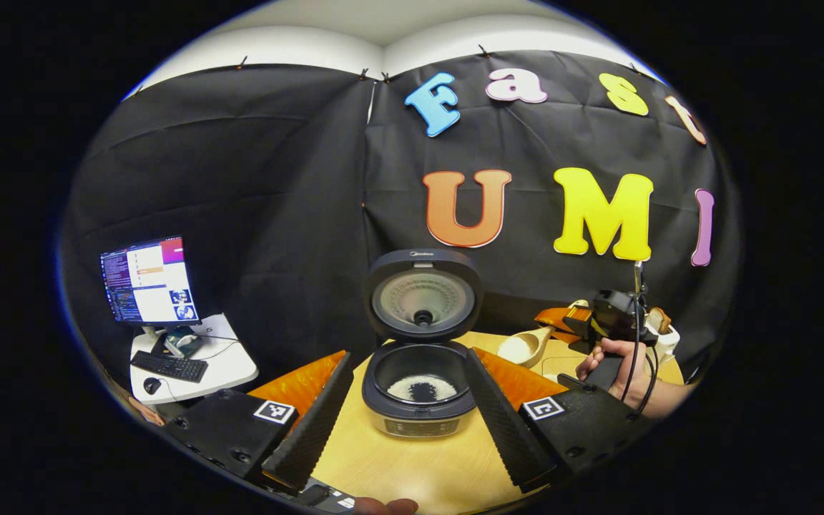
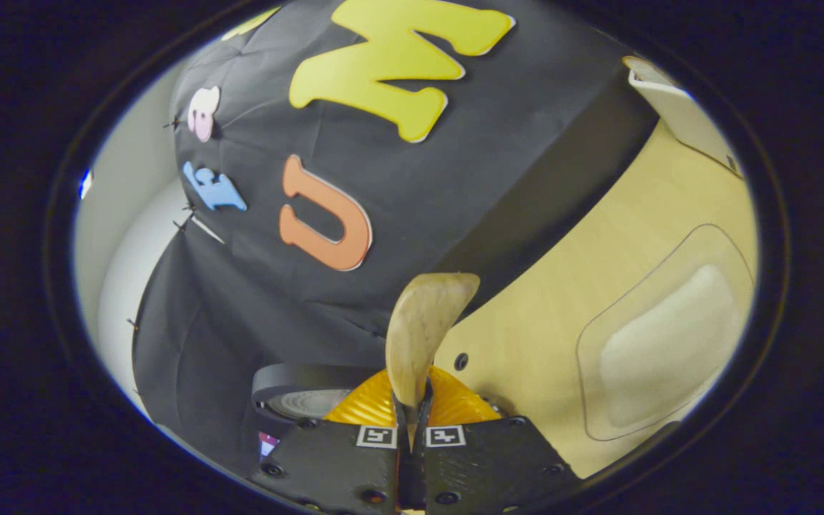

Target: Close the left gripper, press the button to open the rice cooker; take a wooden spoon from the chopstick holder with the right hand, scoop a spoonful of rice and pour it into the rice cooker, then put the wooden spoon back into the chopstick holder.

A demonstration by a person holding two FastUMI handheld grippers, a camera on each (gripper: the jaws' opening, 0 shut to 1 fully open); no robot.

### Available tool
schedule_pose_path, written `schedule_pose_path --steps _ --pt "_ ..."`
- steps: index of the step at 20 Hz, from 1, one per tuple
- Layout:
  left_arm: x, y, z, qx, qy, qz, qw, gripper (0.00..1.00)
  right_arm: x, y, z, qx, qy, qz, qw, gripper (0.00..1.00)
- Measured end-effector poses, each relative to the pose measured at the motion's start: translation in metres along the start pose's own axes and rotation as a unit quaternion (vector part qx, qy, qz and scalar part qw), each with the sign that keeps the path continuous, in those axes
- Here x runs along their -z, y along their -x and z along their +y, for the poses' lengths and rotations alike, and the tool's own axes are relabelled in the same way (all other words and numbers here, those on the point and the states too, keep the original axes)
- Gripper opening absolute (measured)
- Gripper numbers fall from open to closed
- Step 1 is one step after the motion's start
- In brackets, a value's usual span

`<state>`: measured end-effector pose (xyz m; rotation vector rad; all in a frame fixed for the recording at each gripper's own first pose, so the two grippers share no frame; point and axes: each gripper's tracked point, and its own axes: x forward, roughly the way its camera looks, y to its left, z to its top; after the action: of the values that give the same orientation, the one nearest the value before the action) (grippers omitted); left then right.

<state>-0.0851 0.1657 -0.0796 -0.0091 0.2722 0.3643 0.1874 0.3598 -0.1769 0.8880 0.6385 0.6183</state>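
Left gripper view: the left hand-held gripper (image 1: 412, 422) stands wide open and empty, its fingers flanking the rice cooker (image 1: 419, 386) on the tabletop (image 1: 419, 465). The lid (image 1: 423, 293) is raised; some rice (image 1: 423, 388) lies in the pot. Farther right, a hand (image 1: 616, 365) holds the right hand-held gripper, which carries the wooden spoon (image 1: 526, 347), its bowl loaded with rice.

Right gripper view: the right hand-held gripper (image 2: 412, 411) is clamped on the spoon's handle, the bowl projecting forward. The spoon is judged light, rigid and smooth; a grip far back on the handle leaves room for it to pivot, so keep the bowl level until over the pot.
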Motion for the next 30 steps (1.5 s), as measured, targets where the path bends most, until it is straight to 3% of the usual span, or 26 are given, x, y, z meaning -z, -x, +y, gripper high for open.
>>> schedule_pose_path --steps 3,7,12,20,30 --pt "0.004 0.001 0.02 -0.015 0.014 -0.001 1.0 1.0 0.026 -0.019 0.021 0.002 0.03 0.012 0.999 0.0" --pt "0.01 0.0 0.047 -0.034 0.036 -0.006 0.999 1.0 0.049 -0.039 0.03 0.032 0.084 0.015 0.996 0.0" --pt "0.02 -0.006 0.077 -0.055 0.063 -0.012 0.996 0.99 0.071 -0.053 0.039 0.066 0.17 0.007 0.983 0.0" --pt "0.038 -0.005 0.109 -0.089 0.099 -0.008 0.991 1.0 0.104 -0.067 0.065 0.066 0.318 -0.005 0.946 0.0" --pt "0.037 0.001 0.123 -0.105 0.109 -0.021 0.988 1.0 0.102 -0.065 0.091 0.062 0.442 -0.047 0.893 0.0"
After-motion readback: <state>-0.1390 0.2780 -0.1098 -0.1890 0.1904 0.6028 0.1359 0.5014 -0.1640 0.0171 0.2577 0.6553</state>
